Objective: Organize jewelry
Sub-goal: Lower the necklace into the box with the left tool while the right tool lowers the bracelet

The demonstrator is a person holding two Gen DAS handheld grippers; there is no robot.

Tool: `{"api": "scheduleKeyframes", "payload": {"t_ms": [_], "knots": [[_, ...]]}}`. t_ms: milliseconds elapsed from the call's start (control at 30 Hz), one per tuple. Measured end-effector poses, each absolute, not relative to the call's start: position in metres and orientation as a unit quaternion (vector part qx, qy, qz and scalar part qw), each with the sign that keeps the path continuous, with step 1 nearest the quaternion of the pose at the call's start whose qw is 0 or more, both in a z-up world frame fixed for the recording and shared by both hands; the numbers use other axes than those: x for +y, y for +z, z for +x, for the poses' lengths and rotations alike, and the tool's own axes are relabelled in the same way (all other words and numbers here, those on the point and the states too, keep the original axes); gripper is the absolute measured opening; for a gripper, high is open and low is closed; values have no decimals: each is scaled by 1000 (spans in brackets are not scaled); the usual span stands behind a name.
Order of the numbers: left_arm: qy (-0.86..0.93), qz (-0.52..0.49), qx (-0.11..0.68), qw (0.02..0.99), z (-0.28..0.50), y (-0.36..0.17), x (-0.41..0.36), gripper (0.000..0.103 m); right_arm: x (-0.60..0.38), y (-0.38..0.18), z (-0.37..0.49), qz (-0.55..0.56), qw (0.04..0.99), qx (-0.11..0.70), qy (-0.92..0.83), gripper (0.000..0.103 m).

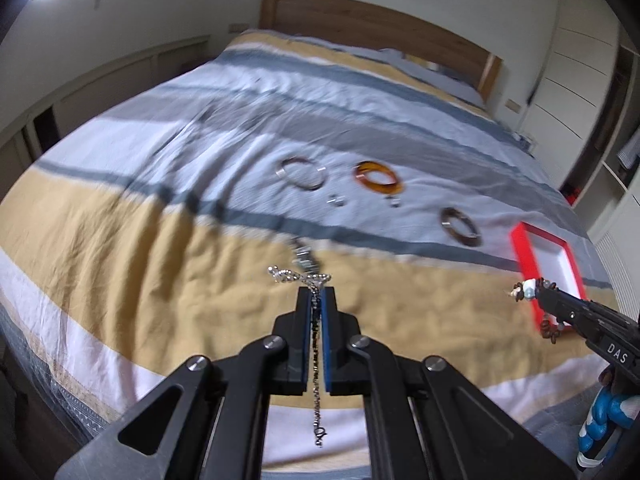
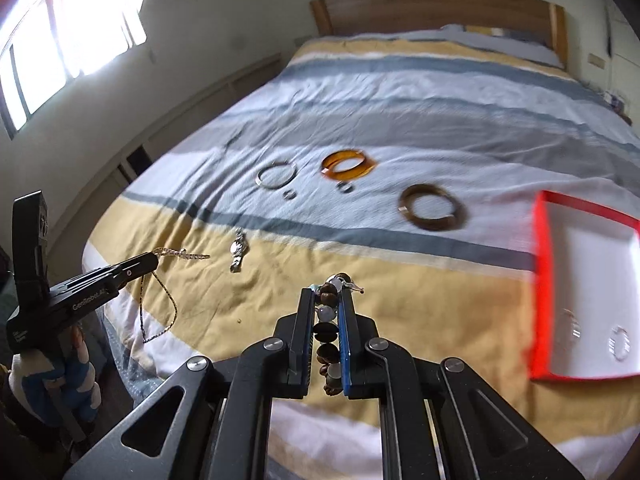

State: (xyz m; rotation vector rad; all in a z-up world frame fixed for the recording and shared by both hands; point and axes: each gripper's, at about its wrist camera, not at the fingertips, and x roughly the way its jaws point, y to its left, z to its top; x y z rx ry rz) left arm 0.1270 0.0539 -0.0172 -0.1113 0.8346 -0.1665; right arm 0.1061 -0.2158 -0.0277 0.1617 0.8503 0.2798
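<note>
Left gripper (image 1: pixel 316 292) was clamped on a thin metal chain (image 1: pixel 316 380), its length hung along the jaws and trailing below. A watch (image 2: pixel 239 254) was left on the yellow stripe of the bedspread (image 2: pixel 400 92). Right gripper (image 2: pixel 328 294) was clenched on a beaded bracelet (image 2: pixel 326 340), beads lined up between the pads. The red tray (image 2: pixel 540 280) was seen right of both, nearer the right gripper, so that drop was judged shorter.
</note>
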Motion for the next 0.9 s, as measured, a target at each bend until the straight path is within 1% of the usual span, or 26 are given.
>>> {"api": "scheduleKeyframes", "payload": {"t_ms": [200,467,700,900], "knots": [[-127,-26,387,913,111,17,-13,4,-273,-13,76,112,912,380,104,11],[-207,2,381,901,112,45,-135,4,-371,0,49,146,925,346,56,11],[-263,29,391,881,136,38,-242,4,-446,-10,53,152,926,346,9,11],[-286,47,413,864,179,3,-312,4,-476,-41,83,141,917,373,-13,11]]}}
